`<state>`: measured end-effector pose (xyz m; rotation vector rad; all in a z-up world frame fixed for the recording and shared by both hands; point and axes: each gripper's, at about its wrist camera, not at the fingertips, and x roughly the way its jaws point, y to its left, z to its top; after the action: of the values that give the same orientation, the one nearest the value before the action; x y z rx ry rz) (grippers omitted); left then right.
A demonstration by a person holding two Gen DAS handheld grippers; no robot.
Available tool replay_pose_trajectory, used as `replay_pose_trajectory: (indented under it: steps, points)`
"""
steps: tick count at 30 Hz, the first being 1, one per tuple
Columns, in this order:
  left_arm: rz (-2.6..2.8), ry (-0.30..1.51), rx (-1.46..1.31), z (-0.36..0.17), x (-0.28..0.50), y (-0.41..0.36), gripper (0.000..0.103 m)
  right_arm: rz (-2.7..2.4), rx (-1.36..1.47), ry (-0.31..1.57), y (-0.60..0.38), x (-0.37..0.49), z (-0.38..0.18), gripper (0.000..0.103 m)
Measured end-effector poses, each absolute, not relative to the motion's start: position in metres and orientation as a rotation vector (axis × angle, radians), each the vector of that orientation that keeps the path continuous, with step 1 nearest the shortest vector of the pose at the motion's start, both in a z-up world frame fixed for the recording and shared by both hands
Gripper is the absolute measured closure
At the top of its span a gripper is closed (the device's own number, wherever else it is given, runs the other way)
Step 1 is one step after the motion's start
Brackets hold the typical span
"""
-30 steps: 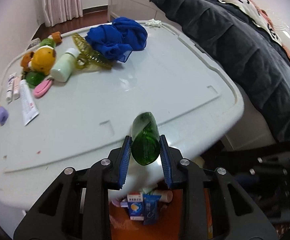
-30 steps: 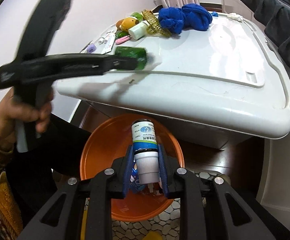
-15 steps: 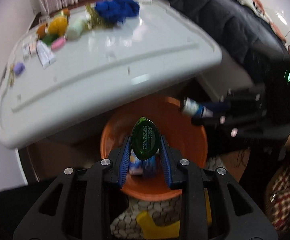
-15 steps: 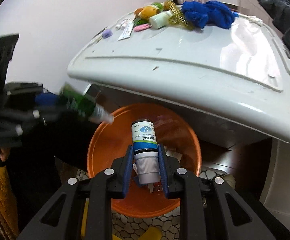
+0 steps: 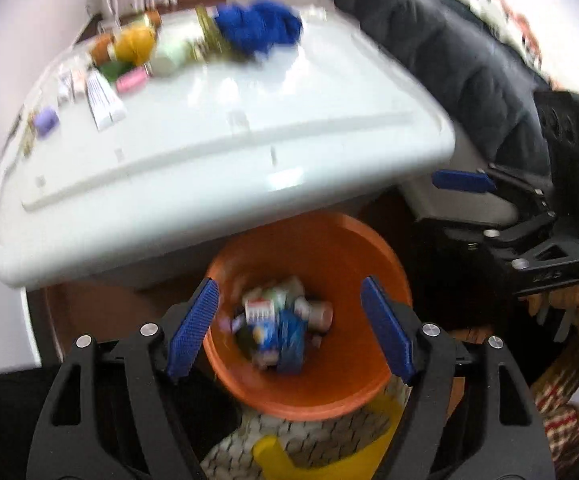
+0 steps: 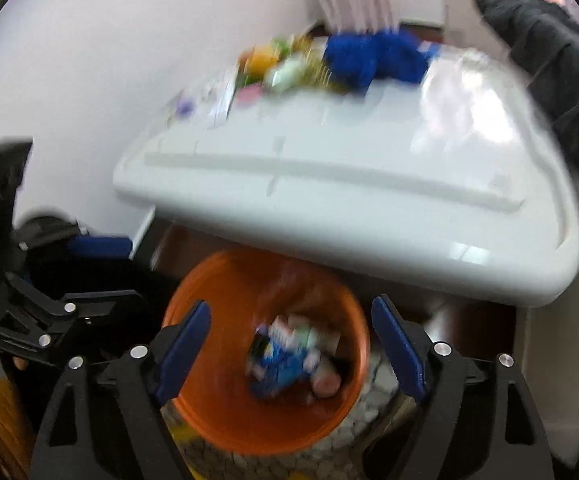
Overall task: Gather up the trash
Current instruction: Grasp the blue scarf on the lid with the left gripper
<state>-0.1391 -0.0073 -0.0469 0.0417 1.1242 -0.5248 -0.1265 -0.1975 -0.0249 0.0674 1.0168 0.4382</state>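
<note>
White tabletop (image 5: 217, 152) fills the upper view, blurred clutter at its far end: blue cloth (image 5: 261, 26), yellow toy (image 5: 133, 42), tubes. Orange bin (image 5: 329, 248) on the floor just under the tabletop's near edge, trash pile (image 5: 281, 328) of bottles and packets at its bottom. Left hand-held gripper (image 5: 289, 328) and right hand-held gripper (image 6: 289, 350) both above the bin, jaws just opened, spread wide, nothing between them.
</note>
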Motion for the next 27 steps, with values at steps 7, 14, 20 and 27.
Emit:
replay_pose_trajectory:
  steps: [7, 14, 20, 27]
  points:
    - [-0.465, 0.957, -0.088, -0.003, -0.057, -0.001, 0.023, 0.384, 0.140, 0.729, -0.228, -0.065, 0.075, 0.006]
    - [-0.368, 0.888, -0.089, 0.001, 0.021, -0.017, 0.023, 0.246, 0.139, 0.582, -0.249, -0.038, 0.063, 0.006]
    - [-0.459, 0.892, -0.016, 0.004, 0.095, -0.053, 0.021, 0.227, 0.262, 0.695, -0.271, -0.013, 0.048, 0.006]
    - [-0.516, 1.054, 0.209, -0.035, 0.181, -0.124, 0.019, 0.220, 0.440, 0.768, -0.301, -0.009, 0.038, 0.006]
